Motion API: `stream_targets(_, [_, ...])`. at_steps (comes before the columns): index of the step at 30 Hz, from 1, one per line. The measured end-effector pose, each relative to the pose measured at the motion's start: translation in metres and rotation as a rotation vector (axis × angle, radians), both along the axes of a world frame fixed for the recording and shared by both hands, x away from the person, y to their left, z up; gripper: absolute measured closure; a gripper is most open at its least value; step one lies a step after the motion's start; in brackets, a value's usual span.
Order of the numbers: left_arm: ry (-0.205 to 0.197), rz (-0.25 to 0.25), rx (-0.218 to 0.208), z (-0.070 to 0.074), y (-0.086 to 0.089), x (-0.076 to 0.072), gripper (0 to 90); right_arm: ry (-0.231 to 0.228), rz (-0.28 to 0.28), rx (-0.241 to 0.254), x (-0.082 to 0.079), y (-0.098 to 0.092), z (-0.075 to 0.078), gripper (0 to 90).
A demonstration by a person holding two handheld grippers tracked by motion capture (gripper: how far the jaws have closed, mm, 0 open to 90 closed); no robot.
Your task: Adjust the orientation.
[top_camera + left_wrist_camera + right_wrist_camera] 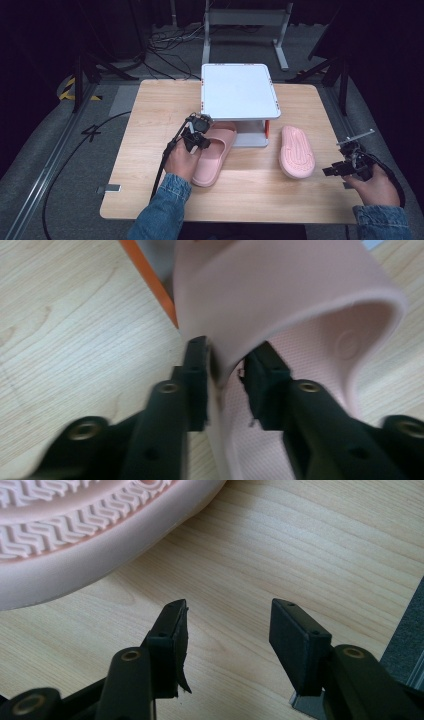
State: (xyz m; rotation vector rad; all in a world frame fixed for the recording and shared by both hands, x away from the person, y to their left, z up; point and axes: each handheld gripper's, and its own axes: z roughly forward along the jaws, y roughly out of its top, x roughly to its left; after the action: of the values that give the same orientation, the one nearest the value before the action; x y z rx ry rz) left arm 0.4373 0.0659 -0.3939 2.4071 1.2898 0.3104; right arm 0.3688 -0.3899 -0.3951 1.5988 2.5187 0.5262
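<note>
Left claw reaching forward, jaws seemingly slightly parted, right claw held low, jaws apart

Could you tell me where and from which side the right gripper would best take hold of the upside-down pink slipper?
The upside-down slipper lies flat, sole up, so its strap is hidden beneath. Probably best to grip the thick rounded sole edge at the heel end nearest the right gripper, coming in low and level from that side with one jaw over the tread and one under the rim. Its jaws already stand open with nothing between them.
</note>
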Motion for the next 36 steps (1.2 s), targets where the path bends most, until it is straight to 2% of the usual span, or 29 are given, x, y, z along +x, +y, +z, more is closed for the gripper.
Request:
stream_targets(1, [-0.002,-0.007,-0.009,0.000,0.001,-0.001,61.9,-0.002,0.001,0.000,0.000,0.000,0.000,49.9])
stream_targets(6, [-0.019,-0.027,-0.047,0.009,0.014,-0.015,56.7,-0.009,0.009,0.000,0.002,0.001,0.003,49.9])
stream_targets(9, [-0.010,-0.044,-0.045,0.015,0.029,-0.026,56.7,-0.012,0.020,0.004,0.004,0.003,0.004,49.9])
stream_targets(11, [0.001,-0.031,-0.027,0.016,0.040,-0.033,57.1,-0.015,0.019,0.003,0.004,0.003,0.005,49.9])
stream_targets(14, [0.042,-0.023,-0.011,0.010,0.051,-0.038,58.3,-0.016,0.025,0.002,0.006,0.003,0.006,49.9])
stream_targets(16, [0.067,-0.039,0.025,0.001,0.055,-0.041,62.5,-0.019,0.027,0.003,0.006,0.004,0.007,49.8])
stream_targets(19, [0.116,-0.046,0.047,-0.013,0.059,-0.043,67.6,-0.022,0.036,0.002,0.006,0.006,0.009,49.8])
stream_targets(24, [0.181,-0.060,0.072,-0.026,0.059,-0.043,70.0,-0.028,0.029,0.001,0.006,0.005,0.009,49.8])
stream_targets(29, [0.210,-0.105,0.077,-0.031,0.049,-0.050,73.6,-0.028,0.031,0.001,0.005,0.004,0.010,49.7])
stream_targets(33, [0.226,-0.121,0.054,-0.032,0.043,-0.052,74.7,-0.025,0.027,0.001,0.004,0.003,0.010,49.7])
stream_targets(36, [0.239,-0.167,0.034,-0.033,0.032,-0.055,74.4,-0.027,0.026,-0.004,0.003,0.004,0.009,49.6])
